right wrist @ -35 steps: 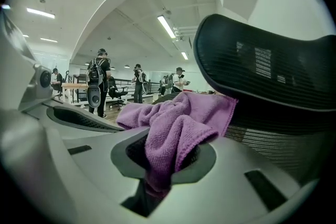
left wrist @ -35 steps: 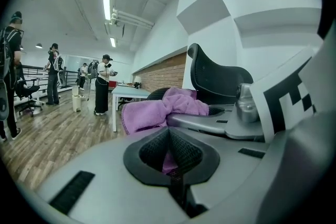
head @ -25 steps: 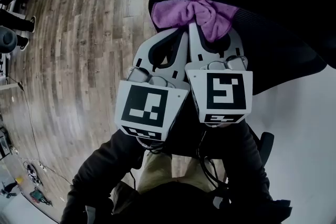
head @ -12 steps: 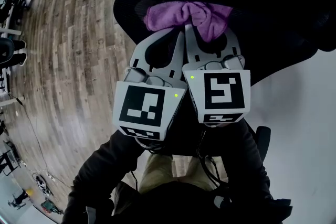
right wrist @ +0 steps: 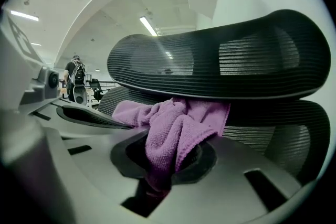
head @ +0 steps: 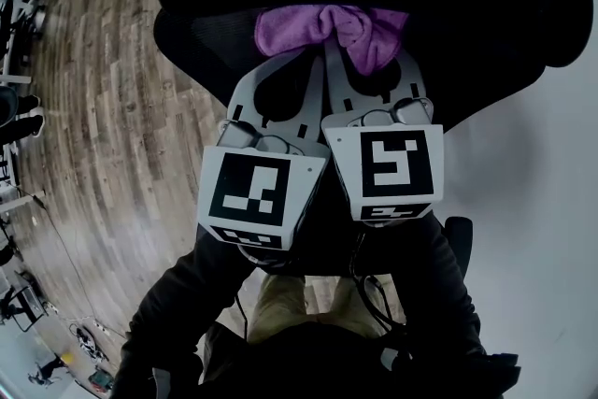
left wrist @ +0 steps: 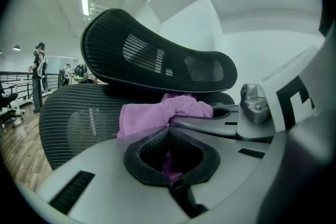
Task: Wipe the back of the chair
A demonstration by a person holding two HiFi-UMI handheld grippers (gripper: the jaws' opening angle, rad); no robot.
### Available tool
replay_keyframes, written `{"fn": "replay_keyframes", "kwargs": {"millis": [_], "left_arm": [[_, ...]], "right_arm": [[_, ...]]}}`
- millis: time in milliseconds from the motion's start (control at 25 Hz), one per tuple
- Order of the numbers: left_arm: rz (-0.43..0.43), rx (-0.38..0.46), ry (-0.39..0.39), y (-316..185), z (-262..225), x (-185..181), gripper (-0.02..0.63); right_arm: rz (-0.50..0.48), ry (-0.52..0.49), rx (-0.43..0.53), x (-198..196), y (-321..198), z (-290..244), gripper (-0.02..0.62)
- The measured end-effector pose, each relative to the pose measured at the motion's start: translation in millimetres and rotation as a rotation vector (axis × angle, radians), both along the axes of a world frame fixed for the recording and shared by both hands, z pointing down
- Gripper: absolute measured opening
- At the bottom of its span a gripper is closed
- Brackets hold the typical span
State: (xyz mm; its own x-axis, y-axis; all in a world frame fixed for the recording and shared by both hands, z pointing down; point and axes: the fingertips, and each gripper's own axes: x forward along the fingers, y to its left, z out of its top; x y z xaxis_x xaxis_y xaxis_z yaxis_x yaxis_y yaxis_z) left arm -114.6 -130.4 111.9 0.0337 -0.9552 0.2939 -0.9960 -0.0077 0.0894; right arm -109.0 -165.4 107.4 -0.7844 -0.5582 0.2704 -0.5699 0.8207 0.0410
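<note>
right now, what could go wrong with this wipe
The left hand-held gripper pinches only a thin bit of the purple microfibre cloth, so it may slip free. The cloth is bunched at the right hand-held gripper, so little may touch the black mesh chair back, and the hard tips could scrape it.

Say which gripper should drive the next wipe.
Right, probably: the right gripper clamps a thick bunch of purple cloth against the chair back; the left gripper pinches only a thin edge.
</note>
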Motion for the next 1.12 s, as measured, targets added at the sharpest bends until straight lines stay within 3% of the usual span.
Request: {"fn": "replay_keyframes", "kwargs": {"millis": [1120], "left_arm": [[0.143, 0.005, -0.025, -66.2, -7.1, 138.9, 0.0]], "right_arm": [[0.135, -0.011, 0.003, 144.9, -62.9, -5.7, 0.066]]}}
